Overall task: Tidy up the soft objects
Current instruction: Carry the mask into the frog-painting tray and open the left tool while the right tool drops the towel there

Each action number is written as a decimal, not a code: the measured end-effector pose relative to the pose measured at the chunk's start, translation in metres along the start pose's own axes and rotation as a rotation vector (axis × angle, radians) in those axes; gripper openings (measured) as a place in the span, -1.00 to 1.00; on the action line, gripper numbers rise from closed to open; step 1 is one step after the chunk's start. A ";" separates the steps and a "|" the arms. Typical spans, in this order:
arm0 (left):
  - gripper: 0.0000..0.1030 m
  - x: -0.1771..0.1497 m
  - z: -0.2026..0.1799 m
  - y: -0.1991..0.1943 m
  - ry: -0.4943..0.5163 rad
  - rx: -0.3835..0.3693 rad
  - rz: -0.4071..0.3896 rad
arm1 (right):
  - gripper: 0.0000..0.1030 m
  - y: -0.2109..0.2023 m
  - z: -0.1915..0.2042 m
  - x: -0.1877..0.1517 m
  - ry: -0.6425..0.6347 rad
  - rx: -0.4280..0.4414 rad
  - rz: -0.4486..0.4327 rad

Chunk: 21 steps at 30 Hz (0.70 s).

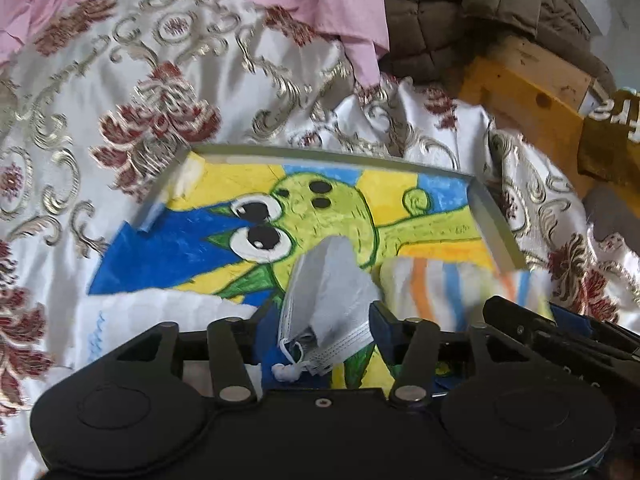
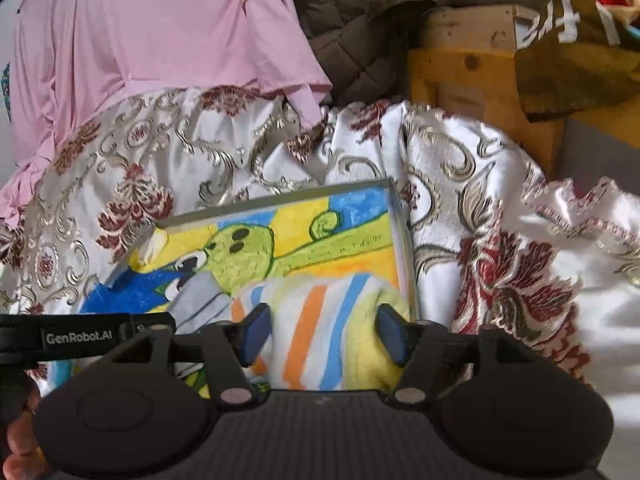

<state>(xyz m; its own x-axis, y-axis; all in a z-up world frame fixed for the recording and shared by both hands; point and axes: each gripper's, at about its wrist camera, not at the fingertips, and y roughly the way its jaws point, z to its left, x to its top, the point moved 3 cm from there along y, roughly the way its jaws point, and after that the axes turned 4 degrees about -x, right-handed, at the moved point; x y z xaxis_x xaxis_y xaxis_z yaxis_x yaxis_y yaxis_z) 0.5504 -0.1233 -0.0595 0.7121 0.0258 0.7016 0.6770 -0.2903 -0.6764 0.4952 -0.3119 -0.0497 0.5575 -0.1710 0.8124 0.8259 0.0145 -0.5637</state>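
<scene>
Here, both tongs are let go: the left gripper (image 1: 320,320) around a gray mask (image 1: 328,300), the right gripper (image 2: 320,332) around a striped towel (image 2: 316,320), in the box's (image 1: 496,232) near right corner.

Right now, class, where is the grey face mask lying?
In the left wrist view the grey face mask lies in the painted tray, between the left gripper fingers, left of the striped towel.

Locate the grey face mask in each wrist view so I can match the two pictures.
Left wrist view: the face mask is low at centre, between the fingers of the left tongs, lying on the cartoon-painted tray.
Right wrist view: the face mask is low and left of centre, partly hidden, just left of the striped towel.
Shared landmark: the green cartoon figure painted on the tray.
</scene>
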 end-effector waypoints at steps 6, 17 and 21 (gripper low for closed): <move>0.51 0.008 -0.004 -0.046 0.048 0.089 -0.100 | 0.68 -0.039 0.004 0.010 0.012 -0.010 -0.064; 0.89 0.002 -0.013 -0.151 0.093 0.128 -0.250 | 0.96 -0.137 0.015 0.002 -0.008 0.018 -0.219; 0.95 -0.009 -0.018 -0.186 0.114 0.134 -0.295 | 0.99 -0.172 0.023 -0.007 -0.044 0.027 -0.276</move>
<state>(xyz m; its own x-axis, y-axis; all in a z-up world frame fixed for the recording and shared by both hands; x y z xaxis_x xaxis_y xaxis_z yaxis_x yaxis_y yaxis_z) 0.4150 -0.0868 0.0639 0.4617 -0.0189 0.8868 0.8745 -0.1577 -0.4586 0.3512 -0.2905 0.0446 0.3140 -0.1293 0.9406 0.9485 0.0002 -0.3166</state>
